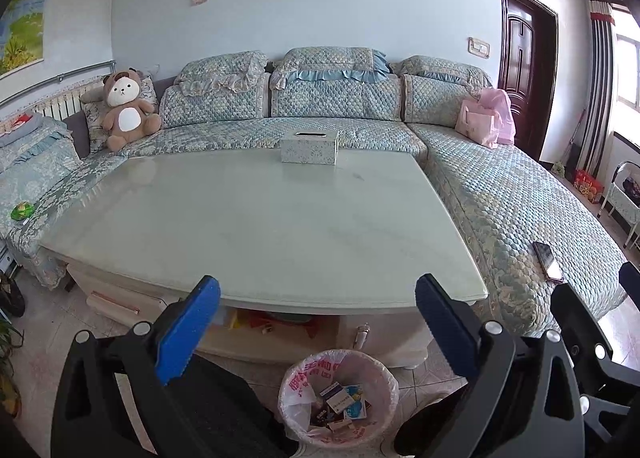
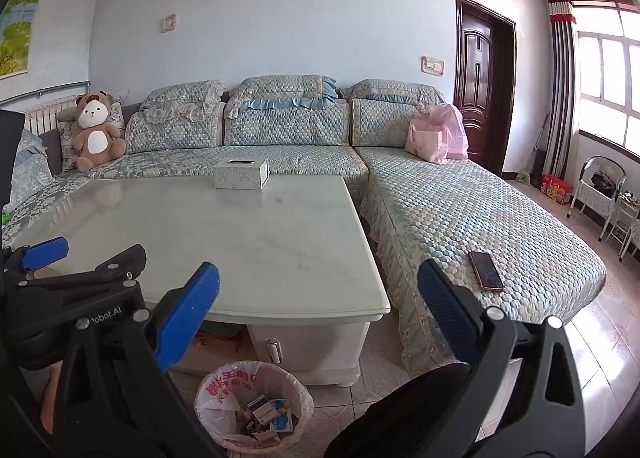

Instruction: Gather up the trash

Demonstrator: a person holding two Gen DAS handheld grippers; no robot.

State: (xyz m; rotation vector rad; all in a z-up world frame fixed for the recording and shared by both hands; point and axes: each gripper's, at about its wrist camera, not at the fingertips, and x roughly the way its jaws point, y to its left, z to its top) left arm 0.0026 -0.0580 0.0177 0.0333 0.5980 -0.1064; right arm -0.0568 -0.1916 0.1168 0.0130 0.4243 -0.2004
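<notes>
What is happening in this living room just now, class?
A person holds two grippers, both open and empty, above the coffee table. The left gripper and right gripper grasp nothing. On the floor in front, the bin with a pink liner already holds small boxes and wrappers. Only a tissue box stands on the table.

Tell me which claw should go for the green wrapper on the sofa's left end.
Left, probably. The green wrapper lies at the far left, on the left claw side; the right claw is farther right. Both are open and empty.
</notes>
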